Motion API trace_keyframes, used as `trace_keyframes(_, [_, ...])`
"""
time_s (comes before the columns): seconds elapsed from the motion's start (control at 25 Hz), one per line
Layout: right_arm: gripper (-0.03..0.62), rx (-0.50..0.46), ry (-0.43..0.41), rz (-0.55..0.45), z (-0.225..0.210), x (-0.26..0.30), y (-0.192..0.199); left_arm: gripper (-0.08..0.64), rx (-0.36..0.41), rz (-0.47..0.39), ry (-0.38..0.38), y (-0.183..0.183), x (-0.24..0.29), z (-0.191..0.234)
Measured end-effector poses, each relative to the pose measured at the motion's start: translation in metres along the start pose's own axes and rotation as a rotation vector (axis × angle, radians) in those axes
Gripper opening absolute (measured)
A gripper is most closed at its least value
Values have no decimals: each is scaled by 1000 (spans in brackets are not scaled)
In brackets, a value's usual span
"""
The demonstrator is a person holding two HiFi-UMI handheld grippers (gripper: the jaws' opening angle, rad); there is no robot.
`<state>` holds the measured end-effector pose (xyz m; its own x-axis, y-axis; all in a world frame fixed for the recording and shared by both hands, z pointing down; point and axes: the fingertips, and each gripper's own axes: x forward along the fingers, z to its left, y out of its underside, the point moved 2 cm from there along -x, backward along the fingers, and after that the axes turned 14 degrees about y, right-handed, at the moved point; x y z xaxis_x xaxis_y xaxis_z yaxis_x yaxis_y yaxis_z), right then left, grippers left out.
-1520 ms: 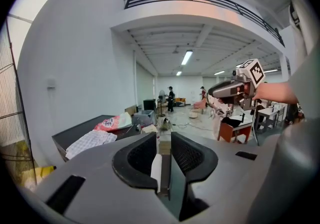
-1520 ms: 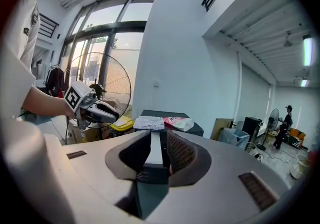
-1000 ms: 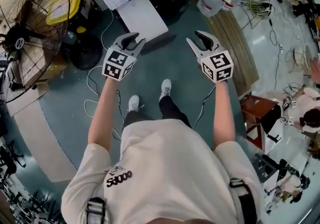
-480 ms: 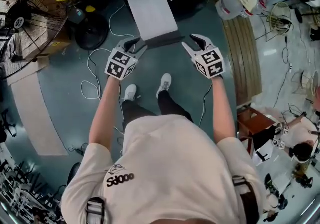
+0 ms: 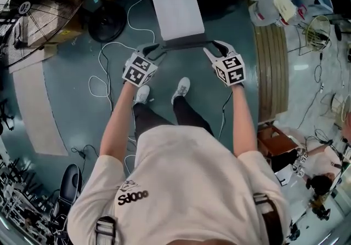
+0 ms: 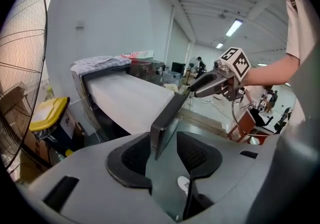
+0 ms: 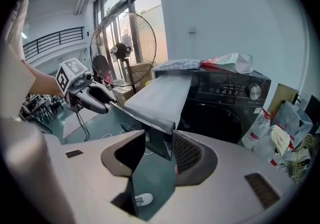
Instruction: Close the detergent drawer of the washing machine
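At the outer end of the pulled-out detergent drawer (image 5: 176,8): both tongs sit on its dark front panel (image 5: 184,44), one at each end. The drawer stands far out of the black washing machine (image 7: 225,102), so the close hasn't started. This looks like the set-up step.

Left tongs (image 5: 152,51): jaws opening, with the panel's left end in the gap, nearer the outer pad and no squeeze visible. Right tongs (image 5: 215,49): jaws spread, with the panel's right corner between them and not pinched either.

Next move, as I read it: either close on the panel or just bear on its face, then push straight in toward the machine. Both ends need to go evenly, or a drawer this long could skew and bind.

Pose: person squared up to the drawer, both arms stretched forward and down, roughly parallel. Tongs are angled downward, marker cubes facing up.
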<state>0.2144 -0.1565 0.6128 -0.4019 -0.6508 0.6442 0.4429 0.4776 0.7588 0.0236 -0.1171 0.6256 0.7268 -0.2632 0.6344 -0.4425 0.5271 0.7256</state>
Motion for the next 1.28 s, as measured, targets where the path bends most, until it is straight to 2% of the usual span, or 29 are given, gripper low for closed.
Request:
trace_keyframes(0.16, [152, 8, -10, 10, 0, 7, 4, 166, -6, -7, 2, -3, 8, 0])
trace_keyframes(0.36, [126, 38, 3, -6, -7, 11, 2, 105, -11, -9, 3, -8, 15, 4])
trace_keyframes(0.4, [110, 37, 6, -9, -8, 12, 2, 103, -11, -13, 6, -9, 16, 4])
trace_keyframes(0.92, [106, 12, -18, -5, -9, 12, 0, 97, -25, -18, 15, -9, 17, 4])
trace_keyframes(1.28, [106, 41, -40, -17, -17, 14, -5, 97, -10, -33, -27, -16, 19, 8])
